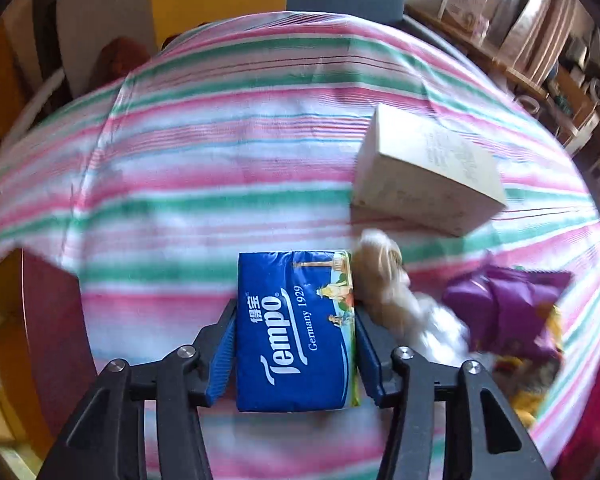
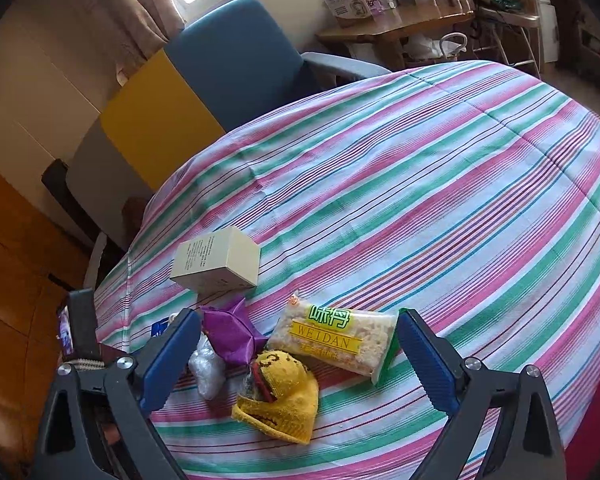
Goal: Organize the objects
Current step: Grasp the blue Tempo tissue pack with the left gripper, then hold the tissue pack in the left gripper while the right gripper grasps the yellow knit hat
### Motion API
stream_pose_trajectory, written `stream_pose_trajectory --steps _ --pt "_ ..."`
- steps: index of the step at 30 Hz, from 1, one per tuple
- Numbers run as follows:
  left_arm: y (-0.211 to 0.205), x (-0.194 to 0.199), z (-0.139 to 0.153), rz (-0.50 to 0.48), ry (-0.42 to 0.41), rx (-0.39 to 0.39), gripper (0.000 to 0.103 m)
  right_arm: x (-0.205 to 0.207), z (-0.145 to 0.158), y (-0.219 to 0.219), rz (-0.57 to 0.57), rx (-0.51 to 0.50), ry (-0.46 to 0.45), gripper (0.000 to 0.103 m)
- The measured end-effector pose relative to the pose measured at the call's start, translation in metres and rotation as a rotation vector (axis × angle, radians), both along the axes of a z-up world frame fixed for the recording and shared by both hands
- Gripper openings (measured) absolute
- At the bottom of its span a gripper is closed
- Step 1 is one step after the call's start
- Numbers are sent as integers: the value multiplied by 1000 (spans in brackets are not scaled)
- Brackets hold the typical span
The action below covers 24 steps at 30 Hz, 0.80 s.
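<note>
A blue Tempo tissue pack [image 1: 296, 328] lies flat on the striped tablecloth [image 1: 220, 168] between the fingers of my left gripper [image 1: 296, 308]. The blue pads stand right beside its long sides without squeezing it. A brown plush toy [image 1: 380, 276] touches the pack's right corner. My right gripper [image 2: 298, 314] hangs wide open above a small pile: a Weidan snack pack [image 2: 336, 340], a yellow knitted toy [image 2: 280, 396], a purple wrapper [image 2: 232, 332] and a clear plastic bag [image 2: 208, 368]. None of these is held.
A beige carton [image 1: 424, 172] lies behind the pile, shown as the beige carton [image 2: 216, 264] in the right wrist view. The table's edge drops off at the left. A blue chair [image 2: 240, 60] and a wooden side table [image 2: 396, 28] stand beyond it.
</note>
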<state>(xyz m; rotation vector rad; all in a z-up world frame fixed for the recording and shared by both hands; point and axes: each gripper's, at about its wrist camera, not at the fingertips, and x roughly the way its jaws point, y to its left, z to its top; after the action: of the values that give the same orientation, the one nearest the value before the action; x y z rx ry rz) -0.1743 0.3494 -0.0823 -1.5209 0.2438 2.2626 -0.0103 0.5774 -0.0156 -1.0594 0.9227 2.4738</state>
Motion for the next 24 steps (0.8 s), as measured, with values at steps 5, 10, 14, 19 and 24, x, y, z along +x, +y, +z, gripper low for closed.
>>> stream_pose_trajectory --steps 5,10,14,19,24 --pt "-18 52 3 -38 -11 52 52 0 4 0 -1 28 5 97" --pt "-22 115 3 -149 47 25 52 1 1 2 -3 12 -4 97" --pt "-24 158 0 -238 107 19 52 -4 -3 -2 24 9 -29 92" --pt "-41 187 0 -295 169 41 53 -8 -10 -4 59 -19 -56 76" --pt "-47 189 2 -305 167 65 53 -4 -11 5 32 -66 -39 69"
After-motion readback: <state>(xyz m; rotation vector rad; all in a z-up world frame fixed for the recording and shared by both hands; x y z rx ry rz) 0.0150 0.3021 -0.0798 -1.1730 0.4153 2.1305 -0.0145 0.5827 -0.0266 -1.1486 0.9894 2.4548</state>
